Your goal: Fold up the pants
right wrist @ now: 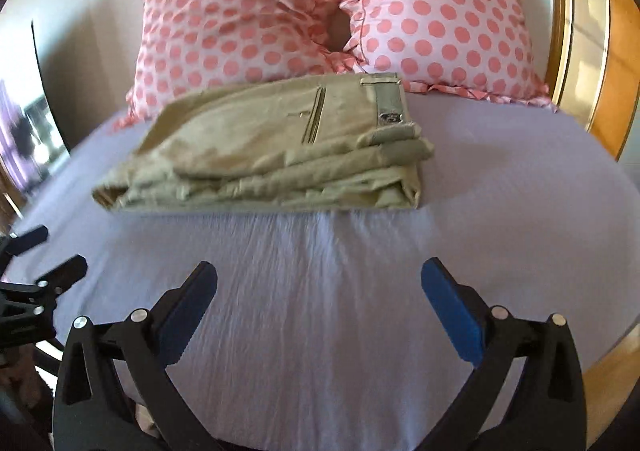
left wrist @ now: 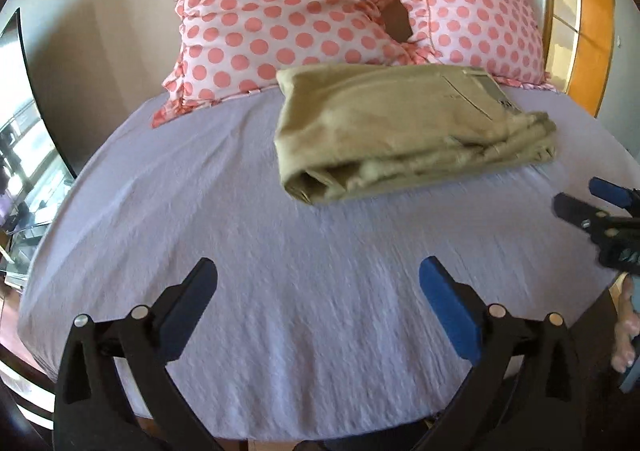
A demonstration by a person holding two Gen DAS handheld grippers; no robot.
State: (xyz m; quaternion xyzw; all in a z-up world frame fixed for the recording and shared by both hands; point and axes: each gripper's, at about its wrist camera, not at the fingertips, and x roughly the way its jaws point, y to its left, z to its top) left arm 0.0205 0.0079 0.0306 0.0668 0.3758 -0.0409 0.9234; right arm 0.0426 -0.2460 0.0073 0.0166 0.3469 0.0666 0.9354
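On the lavender sheeted bed (left wrist: pixel 280 251), the left gripper (left wrist: pixel 318 283) hangs low over bare sheet with its fingers spread wide and holding nothing, and the folded khaki cotton pants (left wrist: pixel 400 127) lie ahead of it and off to its right. The bundle sits as a compact stack, long axis running across the bed, waistband end to the right, far edge just against the two pink polka-dot ruffled pillows (left wrist: pixel 288 11). The right gripper (right wrist: pixel 320 283), fingers likewise released and empty, faces the stack more squarely and looks the nearer, so the fold seems essentially done.
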